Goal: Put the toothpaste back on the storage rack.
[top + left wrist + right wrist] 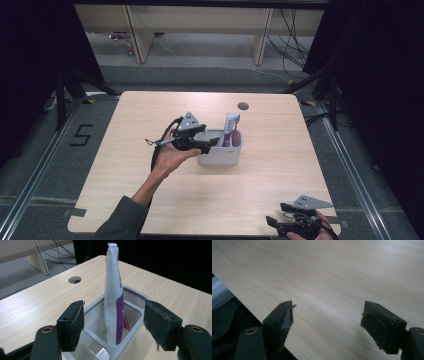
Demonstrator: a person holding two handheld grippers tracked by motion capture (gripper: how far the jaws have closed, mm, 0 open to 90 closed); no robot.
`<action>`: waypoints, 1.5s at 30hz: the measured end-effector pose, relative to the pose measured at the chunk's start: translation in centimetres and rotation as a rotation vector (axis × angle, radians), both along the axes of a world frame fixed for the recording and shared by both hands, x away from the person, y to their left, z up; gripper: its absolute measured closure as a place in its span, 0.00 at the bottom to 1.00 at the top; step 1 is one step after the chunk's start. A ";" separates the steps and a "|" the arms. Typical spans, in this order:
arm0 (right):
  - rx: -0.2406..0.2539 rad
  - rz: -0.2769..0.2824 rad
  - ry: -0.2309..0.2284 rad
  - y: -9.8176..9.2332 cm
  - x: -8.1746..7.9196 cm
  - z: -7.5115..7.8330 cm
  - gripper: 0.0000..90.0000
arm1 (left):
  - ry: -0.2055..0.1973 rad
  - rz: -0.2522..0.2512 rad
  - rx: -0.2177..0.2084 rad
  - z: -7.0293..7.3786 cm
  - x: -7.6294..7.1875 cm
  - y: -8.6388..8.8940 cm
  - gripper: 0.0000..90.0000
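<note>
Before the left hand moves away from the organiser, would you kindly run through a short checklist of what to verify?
1. Left tongs open, pads clear of the toothpaste tube: ok.
2. Tube standing upright in a compartment of the grey organiser: ok.
3. Tube leaning on a wall or free-standing: cannot tell.
4. Organiser flat on the table, away from the edges: ok.
5. Right tongs open, nothing between them, over bare table near the near edge: ok.

white-purple tube (pixel 113 297) upright in grey holder (pixel 136 293), jaws wide apart either side, not touching, wood table (pixel 37 302)
</note>
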State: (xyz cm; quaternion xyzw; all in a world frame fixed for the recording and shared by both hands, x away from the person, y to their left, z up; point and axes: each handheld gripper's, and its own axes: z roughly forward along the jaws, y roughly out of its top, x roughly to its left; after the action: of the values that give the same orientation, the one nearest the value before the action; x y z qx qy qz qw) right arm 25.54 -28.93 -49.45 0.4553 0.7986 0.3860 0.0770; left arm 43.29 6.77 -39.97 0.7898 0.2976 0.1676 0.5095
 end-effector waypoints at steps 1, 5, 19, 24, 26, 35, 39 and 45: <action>0.000 0.001 -0.001 0.0 0.0 0.0 0.28 | 0.000 0.006 0.001 0.0 -0.1 0.2 0.34; -0.020 0.003 -0.025 -0.1 0.1 0.0 0.28 | -0.004 0.014 -0.008 0.2 -0.4 0.9 0.32; -0.001 -0.006 -0.006 0.1 0.0 0.0 0.28 | -0.015 0.050 -0.025 0.1 -1.2 3.6 0.29; -0.014 0.005 -0.036 -0.1 0.1 -0.1 0.28 | -0.010 0.064 -0.025 -0.3 -1.5 4.8 0.29; -0.025 0.003 -0.033 -0.1 0.1 0.0 0.28 | -0.009 0.069 -0.027 -0.4 -1.6 5.1 0.29; -0.031 0.005 -0.046 -0.2 0.2 -0.1 0.28 | -0.007 0.082 -0.038 -0.9 -2.7 6.6 0.28; -0.020 0.011 -0.037 -0.2 0.2 0.0 0.28 | -0.006 0.077 -0.043 -1.3 -3.1 7.2 0.27; -0.020 0.010 -0.036 -0.3 0.1 0.0 0.28 | 0.000 0.077 -0.024 -1.9 -3.9 7.8 0.27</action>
State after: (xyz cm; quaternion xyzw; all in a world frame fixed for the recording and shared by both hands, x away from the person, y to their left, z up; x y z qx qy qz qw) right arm 25.65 -29.18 -49.47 0.4436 0.8031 0.3865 0.0943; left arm 39.42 14.61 -41.88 0.7716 0.3298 0.1838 0.5119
